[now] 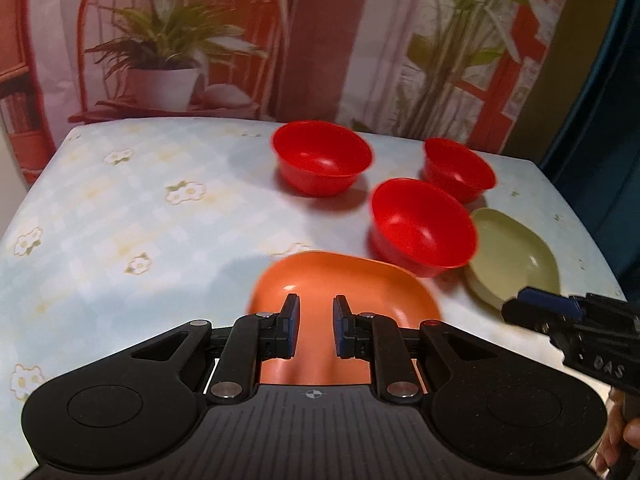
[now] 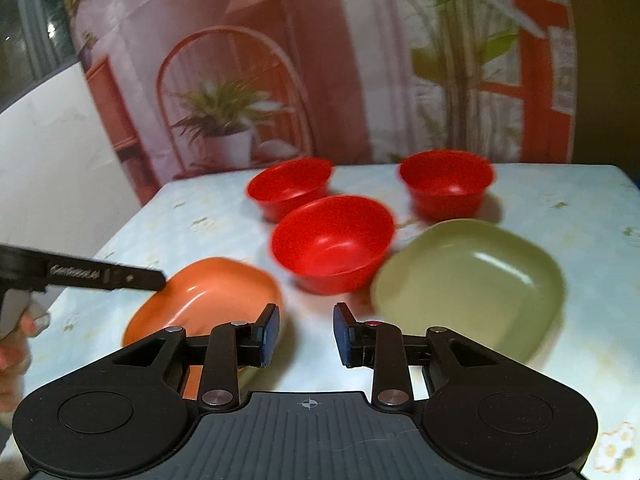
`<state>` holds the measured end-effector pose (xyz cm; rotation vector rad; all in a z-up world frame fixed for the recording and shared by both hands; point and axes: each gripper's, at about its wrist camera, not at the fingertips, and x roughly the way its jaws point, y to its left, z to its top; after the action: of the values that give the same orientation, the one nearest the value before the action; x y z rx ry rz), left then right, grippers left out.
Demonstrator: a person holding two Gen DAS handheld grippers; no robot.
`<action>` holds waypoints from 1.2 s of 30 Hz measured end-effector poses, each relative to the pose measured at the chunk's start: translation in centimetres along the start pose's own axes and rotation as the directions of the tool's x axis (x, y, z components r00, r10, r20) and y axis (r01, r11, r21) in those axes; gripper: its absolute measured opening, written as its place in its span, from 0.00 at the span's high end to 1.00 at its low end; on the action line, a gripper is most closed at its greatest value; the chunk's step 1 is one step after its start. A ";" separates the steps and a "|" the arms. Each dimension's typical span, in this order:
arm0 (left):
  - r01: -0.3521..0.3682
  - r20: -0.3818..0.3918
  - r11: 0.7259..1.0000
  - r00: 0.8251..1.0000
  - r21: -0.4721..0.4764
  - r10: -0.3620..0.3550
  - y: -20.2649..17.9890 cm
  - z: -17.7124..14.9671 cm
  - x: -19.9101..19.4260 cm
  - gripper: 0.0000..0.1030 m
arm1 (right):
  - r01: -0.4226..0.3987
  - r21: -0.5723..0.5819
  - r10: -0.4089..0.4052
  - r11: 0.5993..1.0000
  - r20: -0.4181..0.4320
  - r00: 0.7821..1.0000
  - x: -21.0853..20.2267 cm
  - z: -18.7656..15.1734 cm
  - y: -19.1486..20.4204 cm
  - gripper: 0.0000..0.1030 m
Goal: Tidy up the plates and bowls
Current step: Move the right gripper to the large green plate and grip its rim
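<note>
The letters "DAS" stand in pale print on the black body of the right gripper [image 1: 560, 312], seen at the right edge of the left wrist view. A line of raised lettering runs along the side of the left gripper [image 2: 158, 280] in the right wrist view, too blurred to read. No other text or number is legible.

Three red bowls [image 2: 333, 245], two plates [image 2: 468, 280]
</note>
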<state>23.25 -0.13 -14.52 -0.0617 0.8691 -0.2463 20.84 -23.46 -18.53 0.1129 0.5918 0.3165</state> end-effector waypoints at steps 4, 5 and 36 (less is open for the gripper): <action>0.019 0.000 1.000 1.000 -0.006 -0.019 -2.0 0.0 0.2 0.82 | 0.035 0.028 -0.036 0.999 0.035 0.999 -1.1 0.0 -2.2 0.73; 0.025 0.001 1.000 1.000 -0.007 -0.025 -2.4 0.0 0.3 0.82 | 0.045 0.031 -0.046 0.998 0.042 0.998 -1.3 0.0 -2.7 0.73; 0.140 -0.087 0.990 0.987 0.027 -0.137 -10.4 1.6 5.5 0.82 | 0.191 0.251 -0.220 0.949 0.094 0.971 -2.8 -1.1 -16.0 0.72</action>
<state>25.90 -11.58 -16.02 -0.0817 0.9468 -0.3952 22.18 -39.48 -21.11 0.3001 0.5150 0.0330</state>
